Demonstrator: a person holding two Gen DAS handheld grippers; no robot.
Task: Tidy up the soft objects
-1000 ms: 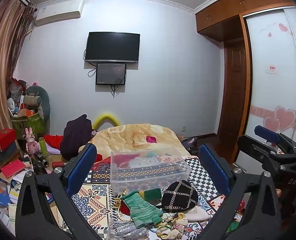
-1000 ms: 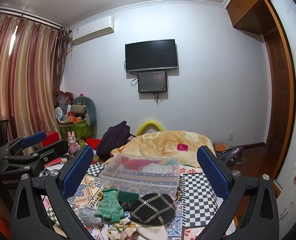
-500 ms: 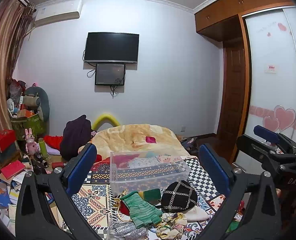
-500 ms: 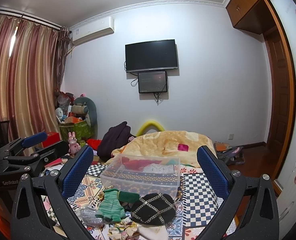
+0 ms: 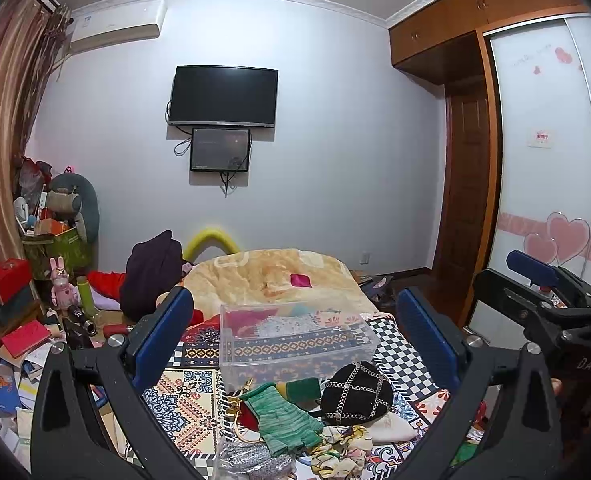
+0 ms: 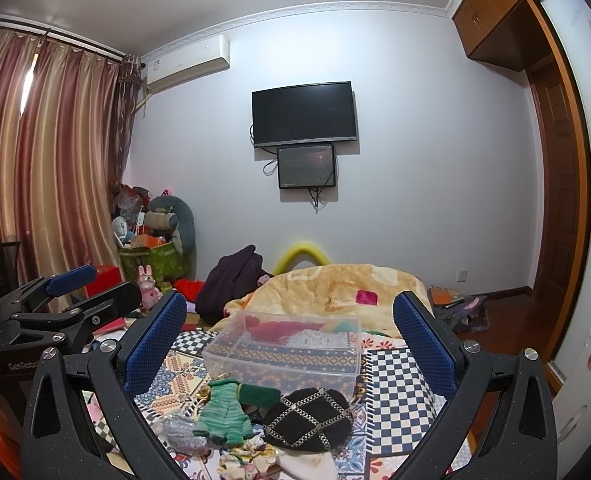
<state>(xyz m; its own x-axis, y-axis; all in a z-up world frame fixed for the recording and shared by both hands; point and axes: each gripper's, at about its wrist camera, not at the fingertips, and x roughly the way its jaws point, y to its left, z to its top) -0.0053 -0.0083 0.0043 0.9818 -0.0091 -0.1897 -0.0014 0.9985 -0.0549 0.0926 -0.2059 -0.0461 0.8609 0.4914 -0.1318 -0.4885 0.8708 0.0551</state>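
Observation:
A clear plastic bin [image 5: 295,336] [image 6: 287,350] stands on a patterned bedspread. In front of it lies a pile of soft things: a green knit glove [image 5: 287,420] [image 6: 223,412], a black beret with chain pattern [image 5: 355,390] [image 6: 309,418], a silver sparkly cloth [image 5: 251,460], a floral scarf [image 6: 247,456] and a white cloth [image 5: 387,428]. My left gripper [image 5: 295,320] is open and empty, above and short of the pile. My right gripper [image 6: 289,320] is open and empty too. Each gripper shows in the other's view [image 5: 535,300] [image 6: 67,312].
A yellow blanket [image 5: 271,276] and a dark garment [image 5: 151,272] lie beyond the bin. Boxes, books and a pink rabbit toy [image 5: 61,284] crowd the left side. A wardrobe [image 5: 547,160] and wooden door [image 6: 555,220] stand at right. A TV [image 5: 223,96] hangs on the wall.

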